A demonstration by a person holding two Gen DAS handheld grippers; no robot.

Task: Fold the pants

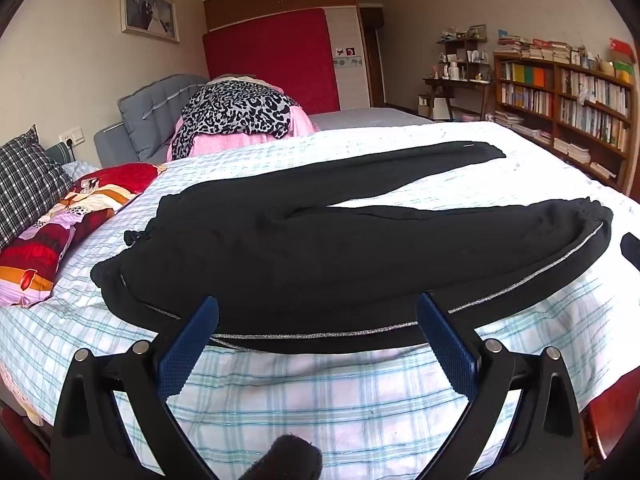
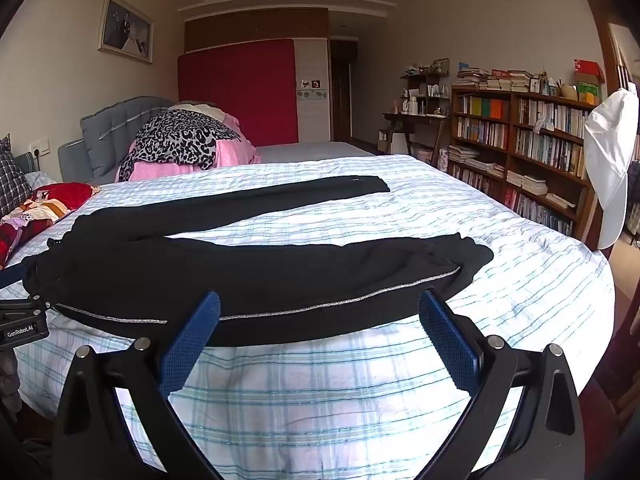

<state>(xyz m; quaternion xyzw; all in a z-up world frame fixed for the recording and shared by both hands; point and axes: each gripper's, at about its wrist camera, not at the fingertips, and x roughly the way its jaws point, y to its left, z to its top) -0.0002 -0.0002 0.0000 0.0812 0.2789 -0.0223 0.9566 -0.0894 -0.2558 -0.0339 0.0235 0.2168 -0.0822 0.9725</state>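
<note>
Black pants [image 1: 320,248] with a thin silver side stripe lie spread flat on the bed, waistband to the left, the two legs splayed out to the right. They also show in the right wrist view [image 2: 256,276]. My left gripper [image 1: 318,316] is open and empty, its blue pads at the near edge of the near leg, toward the waist. My right gripper [image 2: 320,312] is open and empty, at the near edge of the same leg, further toward the cuff. The left gripper's body [image 2: 20,324] shows at the left edge of the right wrist view.
The bed [image 1: 320,400] has a white and blue checked sheet. A red patterned pillow [image 1: 60,224] and a checked pillow [image 1: 24,184] lie at the left. A pile of leopard and pink bedding [image 1: 236,120] sits behind. Bookshelves [image 1: 568,108] stand at the right.
</note>
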